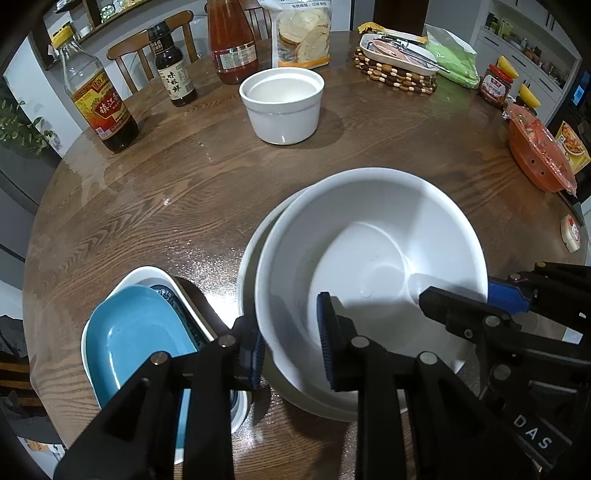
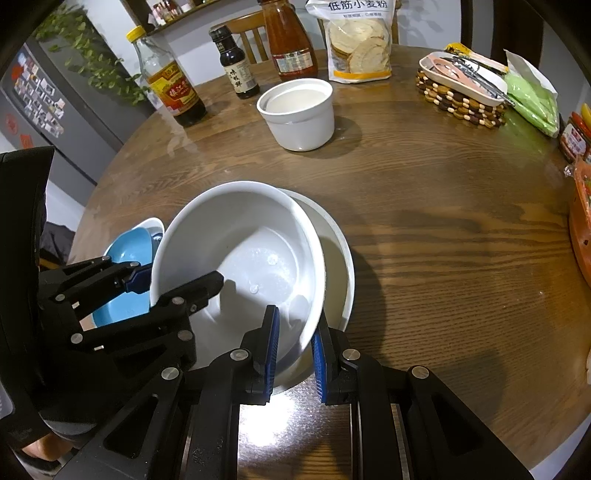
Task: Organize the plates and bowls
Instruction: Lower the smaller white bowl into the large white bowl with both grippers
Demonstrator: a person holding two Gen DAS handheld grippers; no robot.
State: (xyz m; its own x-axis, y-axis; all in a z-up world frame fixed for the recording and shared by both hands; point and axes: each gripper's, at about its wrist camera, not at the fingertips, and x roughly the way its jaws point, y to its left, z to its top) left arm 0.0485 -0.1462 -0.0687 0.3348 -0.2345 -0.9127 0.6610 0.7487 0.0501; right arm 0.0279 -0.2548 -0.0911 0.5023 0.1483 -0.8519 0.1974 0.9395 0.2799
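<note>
A large white bowl (image 1: 369, 266) sits tilted inside a second white bowl (image 1: 251, 266) near the table's front edge. My left gripper (image 1: 291, 354) straddles the upper bowl's left rim, one blue pad outside and one inside. My right gripper (image 2: 295, 354) straddles the same bowl's (image 2: 236, 251) right rim above the lower bowl (image 2: 336, 251). Both pairs of pads stand close to the rim; contact is not clear. A blue dish (image 1: 140, 332) lies stacked in a white patterned dish (image 1: 147, 275) to the left. A white ramekin (image 1: 282, 105) stands farther back.
At the round wooden table's (image 1: 147, 192) far edge stand a vinegar bottle (image 1: 98, 99), a soy bottle (image 1: 173, 66), a sauce bottle (image 1: 231, 44) and a flour bag (image 1: 303, 33). A beaded trivet with a tray (image 1: 399, 62), a jar (image 1: 495, 85) and an orange container (image 1: 539, 155) sit right.
</note>
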